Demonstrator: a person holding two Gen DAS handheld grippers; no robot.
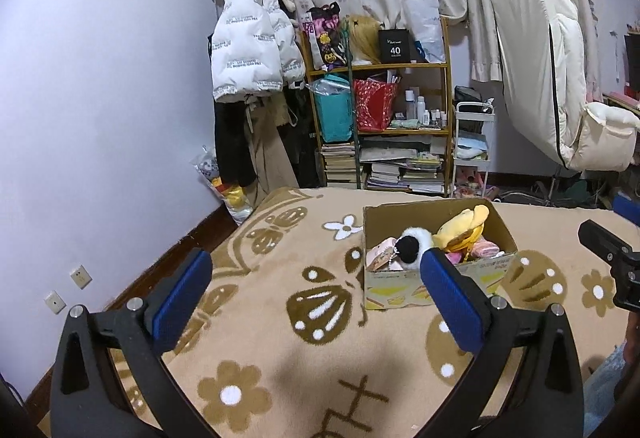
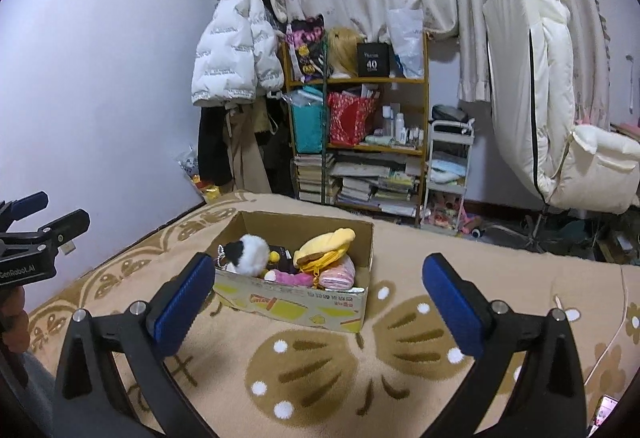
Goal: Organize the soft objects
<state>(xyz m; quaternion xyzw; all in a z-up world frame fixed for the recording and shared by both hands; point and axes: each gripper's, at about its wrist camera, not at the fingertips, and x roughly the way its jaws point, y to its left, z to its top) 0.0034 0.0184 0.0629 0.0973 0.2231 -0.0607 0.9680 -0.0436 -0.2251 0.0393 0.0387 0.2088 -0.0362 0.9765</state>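
An open cardboard box [image 1: 404, 288] [image 2: 296, 304] stands on the beige flower-patterned blanket [image 1: 280, 350] [image 2: 320, 370]. Inside lie a black-and-white plush [image 1: 412, 244] [image 2: 248, 248], a yellow plush [image 1: 464, 228] [image 2: 324, 244] and pink soft items [image 1: 486, 250] [image 2: 340, 276]. My left gripper [image 1: 316, 262] is open and empty, held above the blanket in front-left of the box. My right gripper [image 2: 320, 266] is open and empty, in front of the box. Each gripper shows at the edge of the other's view, the right one [image 1: 612, 258] and the left one [image 2: 36, 234].
A wooden shelf [image 1: 380, 110] [image 2: 360, 126] with books, bags and bottles stands beyond the bed. Coats [image 1: 252, 50] [image 2: 236, 58] hang by the wall at left. A white cart [image 1: 472, 142] [image 2: 448, 174] and a white chair [image 1: 560, 90] [image 2: 552, 110] stand at right.
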